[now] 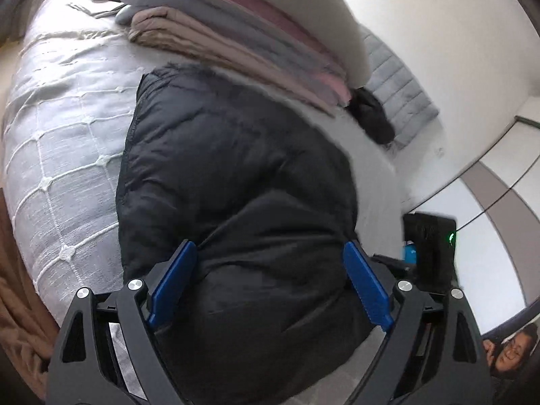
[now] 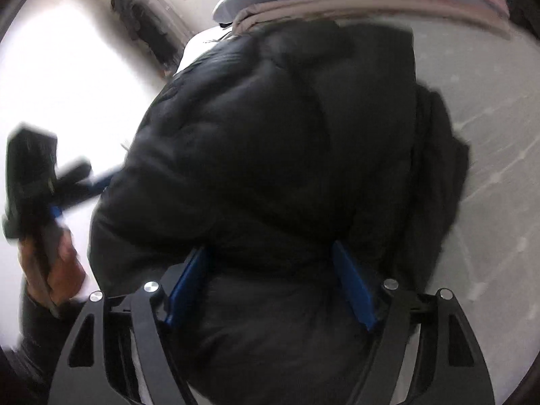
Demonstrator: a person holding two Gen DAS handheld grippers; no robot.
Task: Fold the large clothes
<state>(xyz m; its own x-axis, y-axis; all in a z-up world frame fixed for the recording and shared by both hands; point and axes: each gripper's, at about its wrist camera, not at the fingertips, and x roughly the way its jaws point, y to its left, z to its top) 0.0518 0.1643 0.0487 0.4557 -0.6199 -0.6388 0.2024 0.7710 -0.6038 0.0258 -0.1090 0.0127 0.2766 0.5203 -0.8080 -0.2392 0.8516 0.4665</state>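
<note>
Item: black puffer jacket, bunched on the bed, just before a stack of folded clothes.
Left claw: jaws apart, jacket bulk between the pads, no firm clamp evident.
Right claw: likewise apart, astride the jacket.
Step, as judged: gathering a fold.
Next: close on the near hem, carry it forward.
Room: bare quilt left; stack crowds the far edge.

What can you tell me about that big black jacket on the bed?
The black jacket is a puffy, quilted coat of slightly shiny fabric, with a fuzzy trim at its far edge. It lies bunched on the white bedspread, in front of a stack of folded clothes. The left gripper and right gripper each straddle a bulge of it, jaws wide apart.
</note>
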